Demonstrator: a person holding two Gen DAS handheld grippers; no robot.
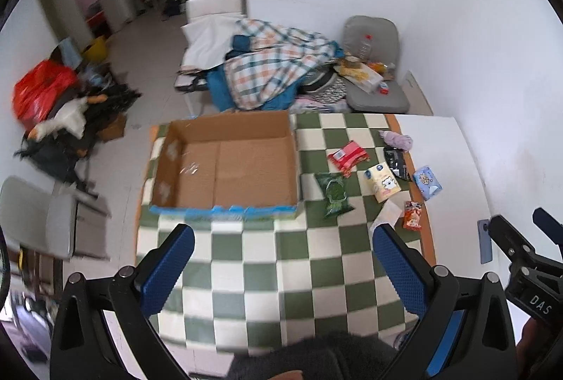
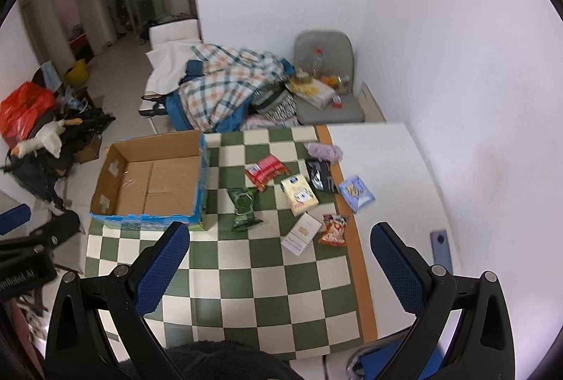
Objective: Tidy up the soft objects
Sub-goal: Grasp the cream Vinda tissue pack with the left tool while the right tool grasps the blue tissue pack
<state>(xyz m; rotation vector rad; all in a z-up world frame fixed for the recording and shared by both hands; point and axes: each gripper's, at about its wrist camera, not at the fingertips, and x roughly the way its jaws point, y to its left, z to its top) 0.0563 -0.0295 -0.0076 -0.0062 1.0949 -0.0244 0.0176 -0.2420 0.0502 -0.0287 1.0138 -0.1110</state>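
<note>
Both jaw pairs spread wide, gripping nothing, touching nothing. Left gripper [image 1: 281,271] over checkered cloth [image 1: 267,260]; empty cardboard box [image 1: 225,165] just ahead of its left finger. Ahead-right: green packet [image 1: 333,193], red packet [image 1: 348,156], yellow tissue pack [image 1: 381,181], black pouch [image 1: 397,162], blue tissue pack [image 1: 427,182], orange snack bag [image 1: 412,215], purple cloth [image 1: 397,139]. Right gripper [image 2: 279,265] also above cloth, same items straight ahead between fingers, white card [image 2: 302,232] nearest, phone [image 2: 441,244] just past right finger.
</note>
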